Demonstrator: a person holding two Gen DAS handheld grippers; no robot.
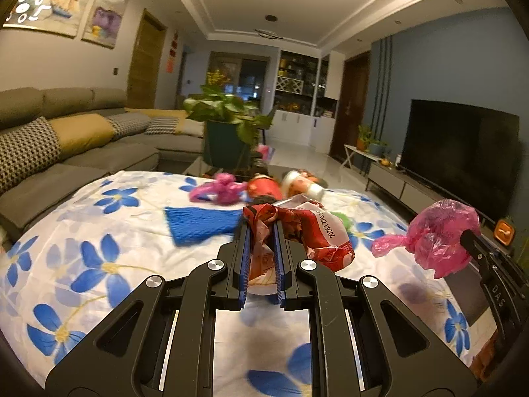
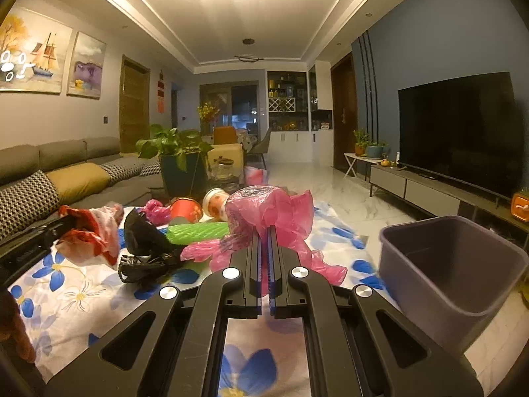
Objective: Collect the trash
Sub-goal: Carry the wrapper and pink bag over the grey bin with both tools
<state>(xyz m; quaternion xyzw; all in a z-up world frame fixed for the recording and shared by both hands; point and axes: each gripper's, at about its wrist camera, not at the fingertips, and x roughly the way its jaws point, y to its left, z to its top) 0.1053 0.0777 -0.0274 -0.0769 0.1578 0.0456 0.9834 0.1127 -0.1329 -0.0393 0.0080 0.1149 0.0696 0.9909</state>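
Note:
My left gripper [image 1: 261,228] is shut on a crumpled red and white snack wrapper [image 1: 307,231] and holds it above the flowered tablecloth [image 1: 99,264]. It also shows in the right wrist view [image 2: 89,235] at the left. My right gripper [image 2: 263,231] is shut on a pink plastic bag [image 2: 271,211], lifted above the table; the bag shows in the left wrist view [image 1: 436,235] at the right. A grey trash bin [image 2: 453,264] stands to the right of the right gripper, beside the table.
On the table lie a blue knitted cloth [image 1: 201,223], a green one [image 2: 198,231], a black bag [image 2: 145,248], another pink bag [image 1: 221,190], a red cup [image 1: 264,190] and a white jar [image 1: 297,183]. A potted plant [image 1: 224,122] stands behind; sofa left, TV right.

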